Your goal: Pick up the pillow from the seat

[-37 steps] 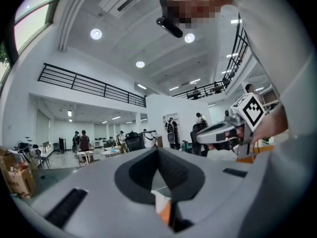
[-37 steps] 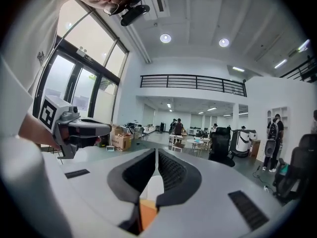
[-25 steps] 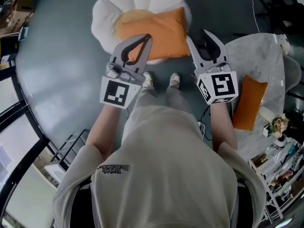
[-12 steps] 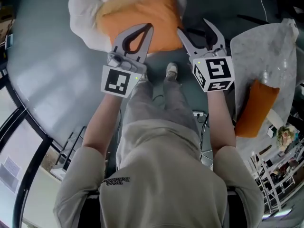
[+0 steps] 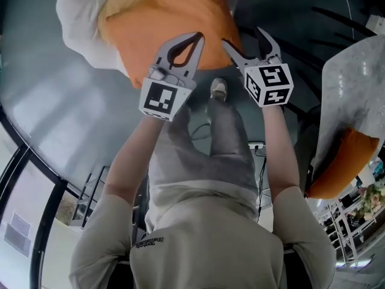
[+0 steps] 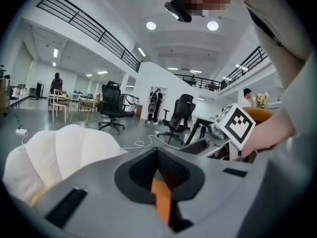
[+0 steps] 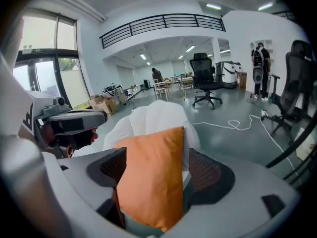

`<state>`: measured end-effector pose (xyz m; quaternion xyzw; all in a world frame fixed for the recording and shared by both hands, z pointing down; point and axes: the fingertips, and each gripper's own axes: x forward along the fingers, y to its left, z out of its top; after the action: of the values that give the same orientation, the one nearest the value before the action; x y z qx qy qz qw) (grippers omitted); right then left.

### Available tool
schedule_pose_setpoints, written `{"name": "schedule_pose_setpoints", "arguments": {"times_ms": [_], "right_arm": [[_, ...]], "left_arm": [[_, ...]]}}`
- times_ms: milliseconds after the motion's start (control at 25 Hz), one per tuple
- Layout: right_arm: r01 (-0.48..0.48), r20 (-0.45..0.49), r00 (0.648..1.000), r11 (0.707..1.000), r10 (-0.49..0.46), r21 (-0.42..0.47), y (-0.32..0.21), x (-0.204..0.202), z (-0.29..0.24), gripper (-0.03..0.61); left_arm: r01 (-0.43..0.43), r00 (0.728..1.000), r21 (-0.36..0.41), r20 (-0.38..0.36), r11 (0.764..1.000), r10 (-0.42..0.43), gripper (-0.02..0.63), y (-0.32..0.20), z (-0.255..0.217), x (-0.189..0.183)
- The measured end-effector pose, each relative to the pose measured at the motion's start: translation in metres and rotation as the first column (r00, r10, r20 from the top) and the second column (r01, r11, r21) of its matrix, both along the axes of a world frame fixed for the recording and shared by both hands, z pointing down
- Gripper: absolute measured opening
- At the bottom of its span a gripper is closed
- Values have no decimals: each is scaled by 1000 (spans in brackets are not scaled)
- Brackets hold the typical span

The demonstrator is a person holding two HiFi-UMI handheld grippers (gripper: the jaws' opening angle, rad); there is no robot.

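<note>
Seat; pillow inside opening right gripper

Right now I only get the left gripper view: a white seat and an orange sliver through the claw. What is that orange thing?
Observer: An orange pillow resting on the white seat; the head view shows it from above.
Operator: And the other claw?
Observer: The right gripper has just been opening its jaws; its own view shows the pillow in the gap, and I see no pad pressing it.
Operator: Where is the person standing?
Observer: Right at the seat: the head view shows a shoe just below the pillow's near edge.
</note>
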<state>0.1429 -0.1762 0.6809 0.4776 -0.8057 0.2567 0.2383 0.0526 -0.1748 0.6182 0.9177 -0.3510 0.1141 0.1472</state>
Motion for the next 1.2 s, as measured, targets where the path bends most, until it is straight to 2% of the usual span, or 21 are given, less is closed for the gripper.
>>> {"name": "schedule_pose_setpoints", "arguments": {"times_ms": [160, 360, 640, 800, 920, 1000, 1200], "right_arm": [[-16, 43, 999, 998, 19, -61, -1, 7, 63, 417], [-2, 93, 996, 990, 16, -143, 11, 17, 139, 445], [17, 228, 973, 968, 42, -250, 18, 22, 193, 488], [91, 341, 939, 932, 36, -350, 24, 8, 214, 486], [144, 409, 912, 909, 32, -392, 29, 0, 222, 485], [169, 424, 906, 902, 17, -398, 30, -2, 220, 458], [191, 387, 921, 910, -37, -367, 31, -9, 201, 272]], "left_arm": [[-70, 996, -5, 58, 998, 70, 8, -5, 69, 3], [-77, 993, -59, 86, 995, 82, 8, 0, 144, 13], [-116, 988, -76, 95, 990, 123, 8, 12, 191, 24], [-123, 986, -72, 108, 990, 130, 8, 17, 210, 27], [-115, 985, -61, 119, 991, 122, 8, 20, 219, 29], [-113, 985, -54, 127, 992, 119, 8, 20, 221, 30], [-105, 985, -69, 133, 992, 114, 8, 21, 215, 34]]}}
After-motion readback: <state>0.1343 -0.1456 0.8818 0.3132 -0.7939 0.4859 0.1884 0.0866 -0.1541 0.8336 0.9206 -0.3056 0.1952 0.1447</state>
